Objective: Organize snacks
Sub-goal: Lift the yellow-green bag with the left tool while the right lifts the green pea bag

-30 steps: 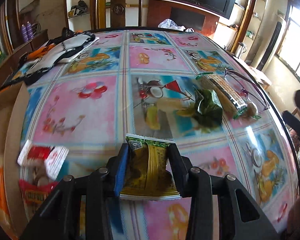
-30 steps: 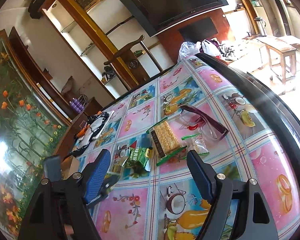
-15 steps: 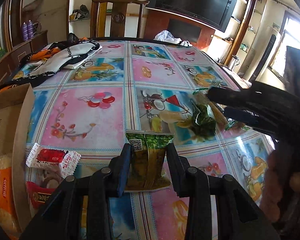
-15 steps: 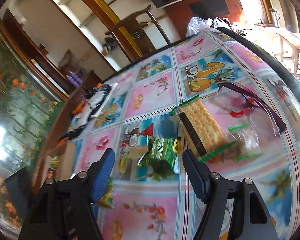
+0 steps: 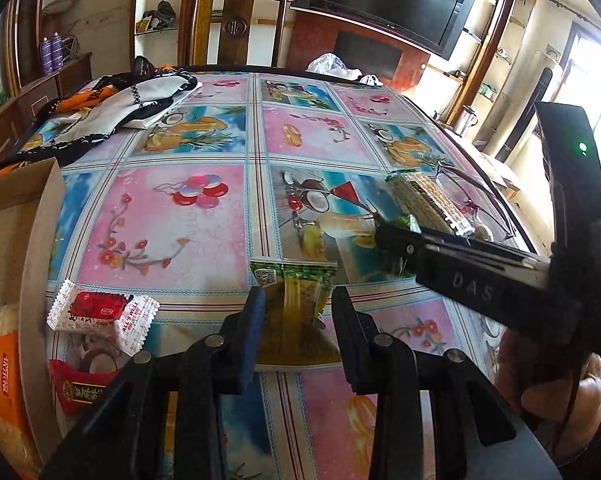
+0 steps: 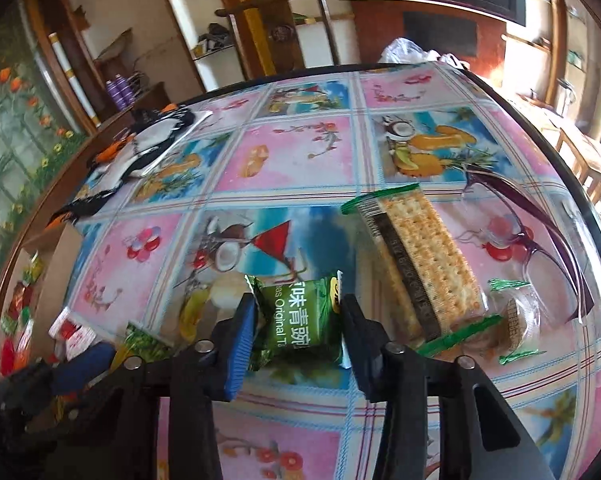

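Note:
My left gripper (image 5: 298, 312) is shut on a yellow-green snack packet (image 5: 292, 276), which is pinched and folded between the pads just above the tablecloth. The right wrist view shows that gripper's blue pad (image 6: 84, 360) at the lower left. My right gripper (image 6: 298, 308) is low over the table, its jaws closing on a green pea packet (image 6: 300, 320). Both pads touch the packet's sides. In the left wrist view the right gripper (image 5: 392, 240) comes in from the right and covers most of the green packet.
A long cracker pack (image 6: 420, 260), a small clear-wrapped cake (image 6: 512, 320) and purple glasses (image 6: 532, 236) lie right of the green packet. A cardboard box (image 5: 40, 240) with snacks stands left. A red-and-white packet (image 5: 100, 312) lies beside it. A patterned cloth (image 5: 112, 116) lies far left.
My right gripper has come down and forward over the green pea packet, and its wide jaws have narrowed onto it. The left gripper has kept hold of its packet, almost in place.

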Action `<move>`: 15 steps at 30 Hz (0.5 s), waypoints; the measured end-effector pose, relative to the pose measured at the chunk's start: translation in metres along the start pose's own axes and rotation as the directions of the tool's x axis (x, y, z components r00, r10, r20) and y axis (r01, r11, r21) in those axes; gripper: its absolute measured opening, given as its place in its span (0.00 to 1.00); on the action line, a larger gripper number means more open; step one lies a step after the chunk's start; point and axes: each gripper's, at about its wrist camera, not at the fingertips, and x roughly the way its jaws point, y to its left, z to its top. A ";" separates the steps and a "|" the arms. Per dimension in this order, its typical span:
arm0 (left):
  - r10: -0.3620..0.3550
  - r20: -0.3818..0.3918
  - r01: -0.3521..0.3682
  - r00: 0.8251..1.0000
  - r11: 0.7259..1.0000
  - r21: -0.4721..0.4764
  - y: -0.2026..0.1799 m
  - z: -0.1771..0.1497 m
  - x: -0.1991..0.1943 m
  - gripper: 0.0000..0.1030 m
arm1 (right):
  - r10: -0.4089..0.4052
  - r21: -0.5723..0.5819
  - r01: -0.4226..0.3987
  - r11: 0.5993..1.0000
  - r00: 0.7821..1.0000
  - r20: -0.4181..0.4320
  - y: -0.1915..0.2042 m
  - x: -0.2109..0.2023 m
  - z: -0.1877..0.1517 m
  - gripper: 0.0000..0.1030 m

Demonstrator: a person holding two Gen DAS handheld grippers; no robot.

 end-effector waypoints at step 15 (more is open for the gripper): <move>-0.003 -0.008 0.003 1.000 1.000 -0.006 0.002 -0.001 0.001 0.32 | 0.082 -0.011 -0.081 0.997 0.990 0.114 0.008 -0.058 -0.018 0.39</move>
